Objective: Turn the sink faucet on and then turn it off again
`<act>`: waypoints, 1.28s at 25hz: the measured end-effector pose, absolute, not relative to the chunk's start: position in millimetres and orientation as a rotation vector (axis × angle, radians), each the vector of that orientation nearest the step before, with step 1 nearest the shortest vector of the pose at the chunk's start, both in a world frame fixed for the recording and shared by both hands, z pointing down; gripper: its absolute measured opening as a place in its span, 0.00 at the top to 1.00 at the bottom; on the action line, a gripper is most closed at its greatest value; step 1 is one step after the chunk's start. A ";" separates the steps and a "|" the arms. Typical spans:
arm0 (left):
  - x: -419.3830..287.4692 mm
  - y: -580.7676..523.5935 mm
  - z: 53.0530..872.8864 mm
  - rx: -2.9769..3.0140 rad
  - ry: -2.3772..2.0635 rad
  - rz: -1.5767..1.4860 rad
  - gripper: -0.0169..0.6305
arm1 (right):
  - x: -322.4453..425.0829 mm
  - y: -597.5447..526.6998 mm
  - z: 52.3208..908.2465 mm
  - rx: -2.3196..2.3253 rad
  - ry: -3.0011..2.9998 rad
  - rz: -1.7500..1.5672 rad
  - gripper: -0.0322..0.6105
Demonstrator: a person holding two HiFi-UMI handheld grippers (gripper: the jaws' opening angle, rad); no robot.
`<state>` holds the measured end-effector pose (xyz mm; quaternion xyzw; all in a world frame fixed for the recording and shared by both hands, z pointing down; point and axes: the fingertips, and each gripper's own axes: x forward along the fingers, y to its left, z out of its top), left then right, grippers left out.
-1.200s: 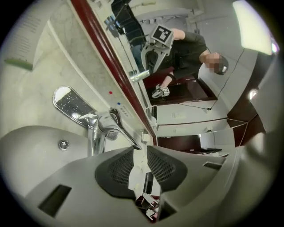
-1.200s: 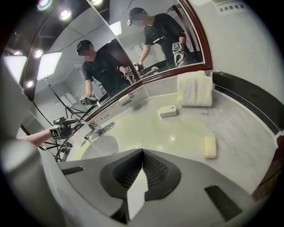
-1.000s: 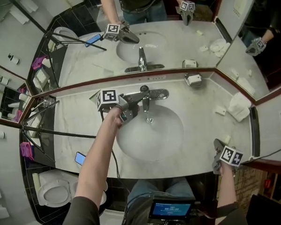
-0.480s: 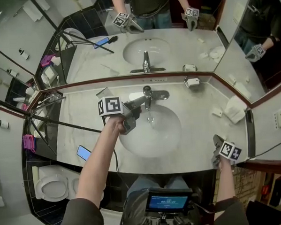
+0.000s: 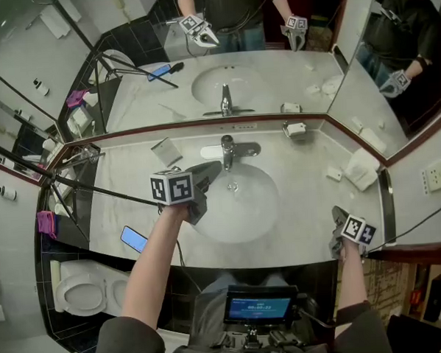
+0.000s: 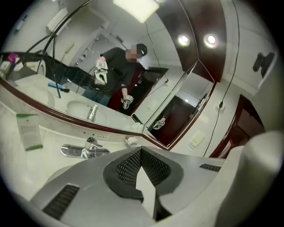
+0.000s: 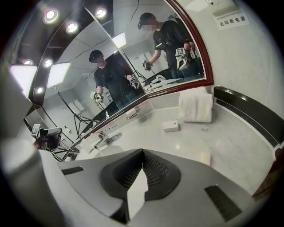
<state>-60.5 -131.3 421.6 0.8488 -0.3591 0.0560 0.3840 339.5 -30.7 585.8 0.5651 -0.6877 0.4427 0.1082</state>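
Note:
The chrome faucet (image 5: 229,151) stands at the back rim of the white sink basin (image 5: 237,208); whether water runs from it I cannot tell. My left gripper (image 5: 211,167) hovers over the basin's left rim, just short of the faucet and not touching it. Its jaws are shut with nothing between them. In the left gripper view the faucet (image 6: 86,150) lies ahead and to the left of the shut left gripper (image 6: 142,151). My right gripper (image 5: 338,216) hangs at the counter's front right edge, shut and empty. From the right gripper (image 7: 143,153) the faucet (image 7: 105,139) shows far off.
A blue phone (image 5: 133,239) lies at the counter's front left and a small box (image 5: 166,151) left of the faucet. A soap dish (image 5: 297,130) and a folded towel (image 5: 362,168) sit at the right. Tripod legs (image 5: 96,193) cross the left counter. Mirrors back the counter.
My left gripper has come off the faucet's lever, pulled back toward the basin's near left, risen and rolled. Its jaws have closed. The right gripper has lifted slightly.

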 end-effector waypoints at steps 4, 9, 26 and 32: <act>-62.3 -117.8 429.1 2.192 -0.968 0.163 0.97 | 343.2 -30.0 586.0 1.666 -2.029 1.306 0.94; -68.7 -108.9 441.1 2.143 -0.991 0.118 0.97 | 344.9 -28.4 586.8 1.667 -2.028 1.300 0.94; -92.2 -109.9 465.8 2.115 -1.098 0.137 0.97 | 338.6 -27.8 598.3 1.638 -1.992 1.324 0.94; -98.2 -111.8 472.9 2.093 -1.106 0.139 0.97 | 322.6 -46.4 597.0 1.578 -2.036 1.246 0.91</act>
